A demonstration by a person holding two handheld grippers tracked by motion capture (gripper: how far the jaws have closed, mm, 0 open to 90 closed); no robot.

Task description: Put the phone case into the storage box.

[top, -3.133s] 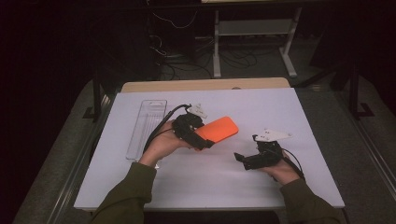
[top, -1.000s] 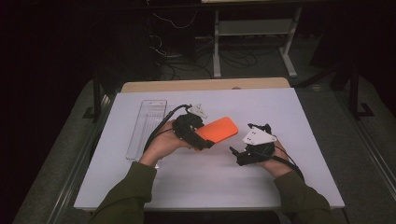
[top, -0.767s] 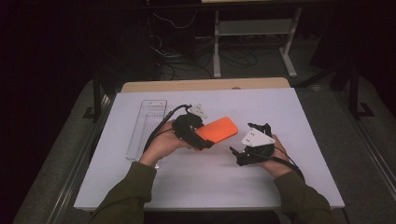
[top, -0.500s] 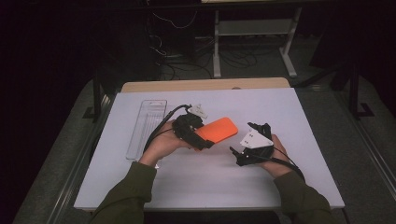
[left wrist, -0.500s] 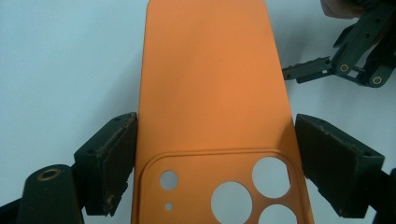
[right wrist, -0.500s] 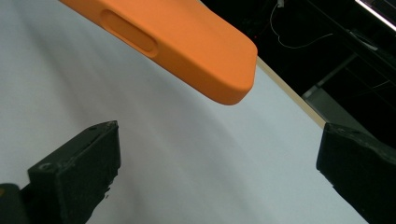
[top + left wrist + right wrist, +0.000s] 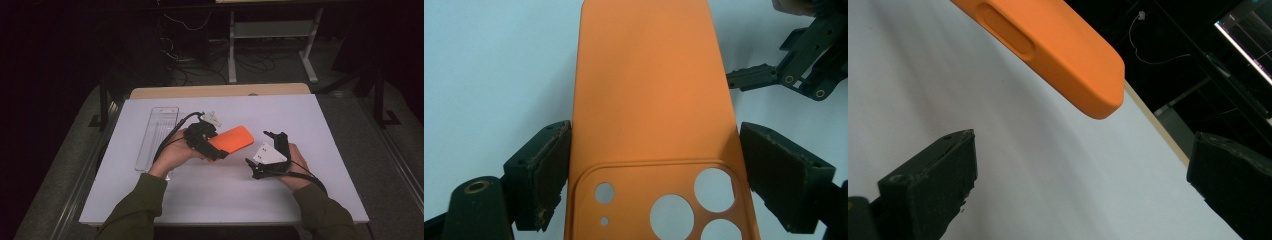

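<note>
An orange phone case is held a little above the white table, camera cut-outs toward my left hand. My left gripper is shut on its camera end; in the left gripper view the two pads sit against the long edges of the case. My right gripper stands open just right of the case's free end, tipped on its side. In the right gripper view the case's corner hangs beyond the wide-apart jaws of that gripper, with nothing between them. The left gripper view also catches the right gripper at its top right.
A long clear plastic tray lies at the left of the white table top. A wooden edge runs along the back. Beyond it are dark floor, cables and a desk frame.
My right gripper has come up and left from the table's lower right toward the case's free end and turned onto its side. The left gripper and case have kept still.
</note>
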